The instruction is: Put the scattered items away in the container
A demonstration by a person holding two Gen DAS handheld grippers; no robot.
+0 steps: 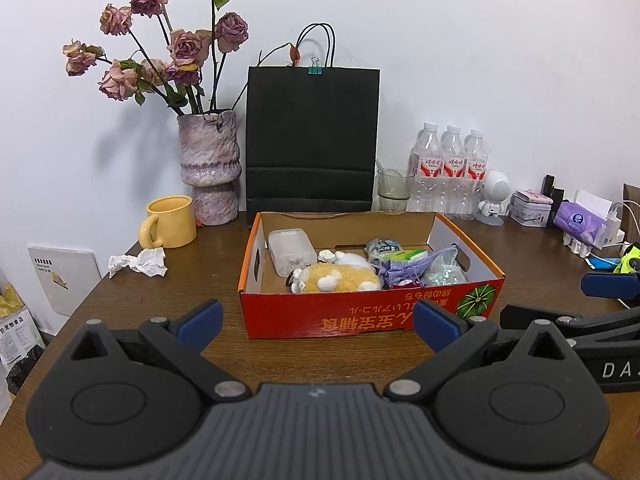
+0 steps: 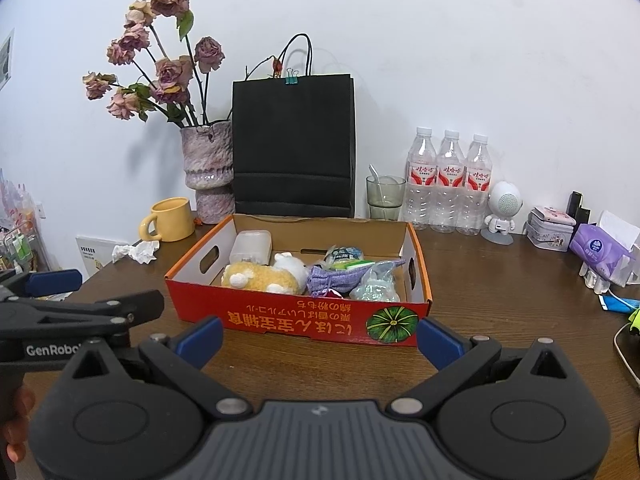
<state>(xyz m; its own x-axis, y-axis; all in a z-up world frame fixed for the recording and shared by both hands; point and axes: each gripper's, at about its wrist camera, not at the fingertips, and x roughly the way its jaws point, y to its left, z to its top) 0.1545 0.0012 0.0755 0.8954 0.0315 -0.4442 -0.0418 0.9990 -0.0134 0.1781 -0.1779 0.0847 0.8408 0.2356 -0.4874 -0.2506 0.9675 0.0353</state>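
Red box point(image 1: 360, 312) w/ plush toy point(image 1: 340, 278) sits on table just beyond left gripper point(image 1: 318, 324) & right gripper point(image 2: 320, 340), both jaws spread, empty

Plain white wall point(image 1: 460, 60) behind dark wooden table point(image 1: 168, 304); even indoor light, soft shadows on wall.

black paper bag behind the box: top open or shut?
Shut: a teal binder clip pinches the top edge of the upright black paper bag.
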